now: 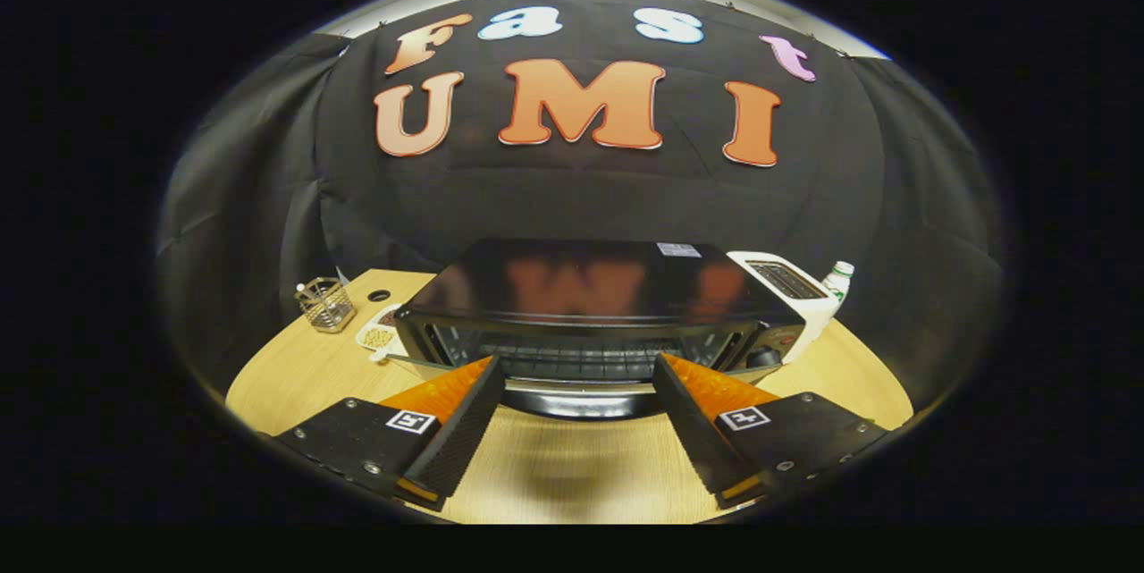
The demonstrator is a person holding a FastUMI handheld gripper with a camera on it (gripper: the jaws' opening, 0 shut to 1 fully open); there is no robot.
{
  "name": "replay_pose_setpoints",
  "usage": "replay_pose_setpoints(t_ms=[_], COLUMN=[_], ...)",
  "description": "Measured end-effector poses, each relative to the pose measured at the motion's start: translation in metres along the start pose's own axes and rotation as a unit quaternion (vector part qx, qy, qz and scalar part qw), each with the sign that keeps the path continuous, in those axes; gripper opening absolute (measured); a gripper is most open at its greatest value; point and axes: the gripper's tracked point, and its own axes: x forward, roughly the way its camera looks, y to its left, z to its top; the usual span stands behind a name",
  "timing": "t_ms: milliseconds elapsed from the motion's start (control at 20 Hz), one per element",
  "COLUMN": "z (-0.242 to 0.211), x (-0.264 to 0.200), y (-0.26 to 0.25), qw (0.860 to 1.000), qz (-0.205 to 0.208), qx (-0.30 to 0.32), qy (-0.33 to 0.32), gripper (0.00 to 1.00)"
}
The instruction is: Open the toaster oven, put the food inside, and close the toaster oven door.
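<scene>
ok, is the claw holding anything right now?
Nothing held. The claw is open, fingers spread either side of the toaster oven door handle, touching nothing.

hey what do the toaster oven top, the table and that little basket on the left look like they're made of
Toaster oven: its top looks like glossy dark metal or glass; it mirrors the wall. Table: light wood or wood-look laminate, with visible grain. Basket: thin metal wire mesh, see-through. The claw is open, fingers spread before the oven's open door.
</scene>
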Motion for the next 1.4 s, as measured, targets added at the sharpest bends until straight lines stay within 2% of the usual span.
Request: replay_pose_setpoints(t_ms=[200,350,900,1400], z=[-0.026,-0.044,-0.079,-0.132], x=[-0.021,-0.032,-0.043,-0.048], y=[0.001,-0.003,0.000,0.004], qw=[1.000,0.999,0.999,0.996], qz=[-0.004,0.000,-0.004,-0.002], qx=[-0.006,0.041,0.032,0.030], qy=[0.017,0.025,0.032,0.085], gripper=[0.99,1.00,0.99,0.99])
